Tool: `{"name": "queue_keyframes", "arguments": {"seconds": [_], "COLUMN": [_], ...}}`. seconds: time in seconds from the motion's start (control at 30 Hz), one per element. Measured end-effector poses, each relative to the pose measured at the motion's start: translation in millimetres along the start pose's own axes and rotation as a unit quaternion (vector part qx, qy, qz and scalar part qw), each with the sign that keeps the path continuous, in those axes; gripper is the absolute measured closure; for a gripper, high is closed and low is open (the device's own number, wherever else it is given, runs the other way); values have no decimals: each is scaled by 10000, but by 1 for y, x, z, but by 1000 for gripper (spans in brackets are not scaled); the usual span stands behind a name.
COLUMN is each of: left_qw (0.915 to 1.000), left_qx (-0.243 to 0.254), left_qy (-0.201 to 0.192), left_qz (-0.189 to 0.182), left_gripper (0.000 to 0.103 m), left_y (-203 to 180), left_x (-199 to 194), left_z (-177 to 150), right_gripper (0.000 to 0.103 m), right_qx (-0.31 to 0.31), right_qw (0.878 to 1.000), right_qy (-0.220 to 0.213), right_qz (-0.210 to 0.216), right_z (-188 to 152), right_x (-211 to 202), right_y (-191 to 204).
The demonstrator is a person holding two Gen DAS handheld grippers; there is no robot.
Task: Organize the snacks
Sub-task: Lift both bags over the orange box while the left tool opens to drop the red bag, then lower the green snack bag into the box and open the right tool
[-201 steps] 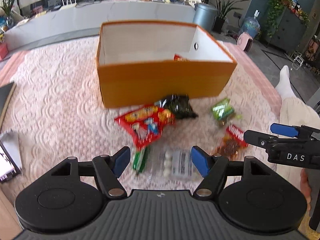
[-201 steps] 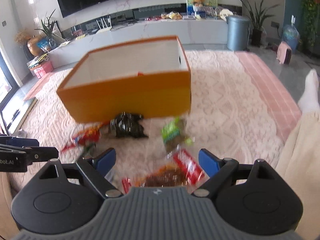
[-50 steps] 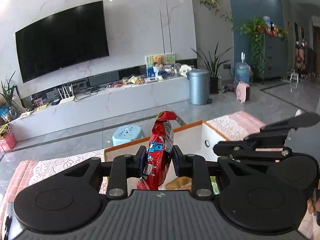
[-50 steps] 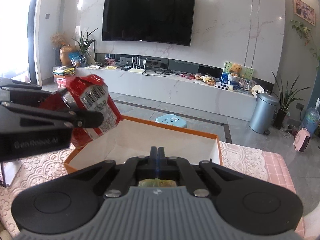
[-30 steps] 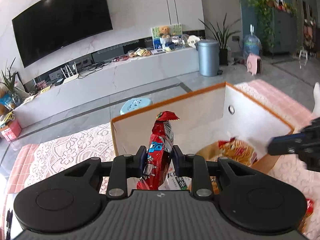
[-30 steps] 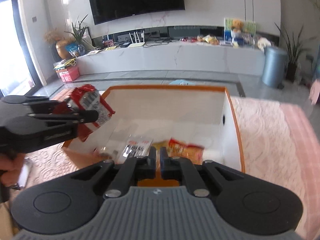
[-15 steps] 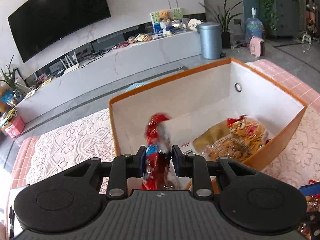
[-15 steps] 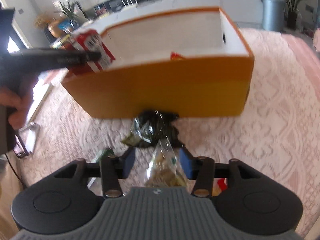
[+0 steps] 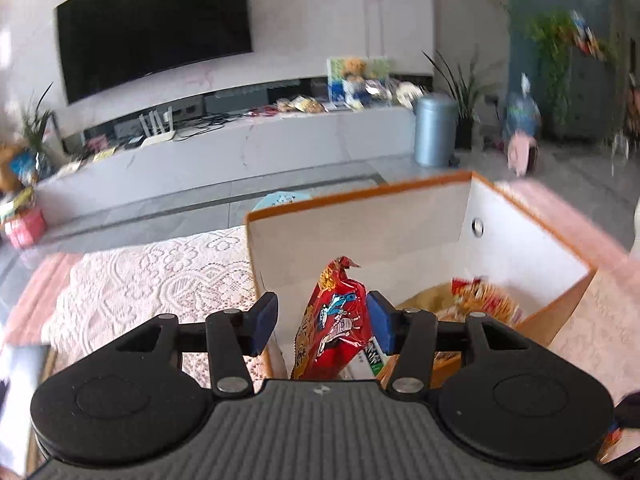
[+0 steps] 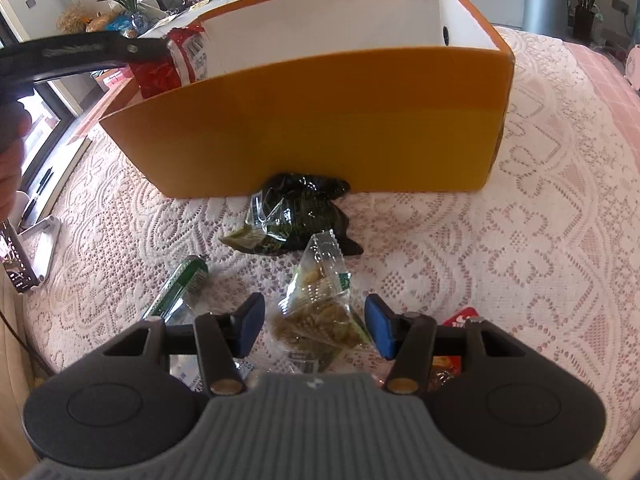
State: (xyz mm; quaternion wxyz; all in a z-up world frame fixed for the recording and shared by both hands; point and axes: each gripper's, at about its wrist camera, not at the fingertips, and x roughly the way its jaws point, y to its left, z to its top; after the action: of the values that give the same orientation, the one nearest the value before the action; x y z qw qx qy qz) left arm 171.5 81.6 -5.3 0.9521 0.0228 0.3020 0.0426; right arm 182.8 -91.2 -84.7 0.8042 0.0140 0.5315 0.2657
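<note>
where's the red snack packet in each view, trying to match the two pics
Left wrist view: the red snack packet stands low in the centre, between the open fingers of the left gripper, over the box's near left corner.
Right wrist view: same packet at upper left, poking above the box's left end beside the left gripper's dark finger.
Shared landmark: the orange box, with its round hole in the right end wall.

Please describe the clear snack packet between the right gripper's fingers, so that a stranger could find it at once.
Start at the orange box on the lace cloth. In front of it lies a dark packet, and nearer the camera the clear packet. It alone shows yellowish-brown pieces through its plastic, between the open right gripper.
</note>
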Motion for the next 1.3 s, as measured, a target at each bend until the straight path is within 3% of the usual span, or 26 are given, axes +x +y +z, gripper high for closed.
{"name": "queue_keyframes", "arguments": {"seconds": [0.13, 0.2, 0.33, 0.57, 0.87, 1.07, 1.3], "left_qw": [9975, 9957, 9955, 9959, 9963, 9953, 9947], "left_qx": [-680, -827, -609, -503, -787, -893, -929], "left_qy": [-35, 122, 380, 548, 318, 367, 448], "left_qz": [-194, -390, -621, -509, -164, -5, -58], "left_gripper": [43, 61, 70, 71, 71, 71, 71], "left_y": [20, 27, 25, 19, 21, 25, 26], "left_x": [-14, -15, -11, -8, -26, -25, -21], "left_z": [1, 2, 0, -3, -17, -21, -26], "right_gripper": [54, 59, 63, 68, 70, 70, 70], "right_qx": [-34, -105, -175, -78, -42, -540, -1166], "right_qw": [10000, 9999, 9996, 9987, 9926, 9823, 9666], "right_qy": [-22, -43, -118, -486, -1217, -1703, -1793], "right_qz": [-37, -94, -163, -162, -29, -561, -1413], "right_z": [0, -1, -2, 9, 55, 100, 137], "right_x": [2, 2, -1, -26, -77, -87, -51], "right_y": [1, 2, 5, 3, -1, 5, 11]}}
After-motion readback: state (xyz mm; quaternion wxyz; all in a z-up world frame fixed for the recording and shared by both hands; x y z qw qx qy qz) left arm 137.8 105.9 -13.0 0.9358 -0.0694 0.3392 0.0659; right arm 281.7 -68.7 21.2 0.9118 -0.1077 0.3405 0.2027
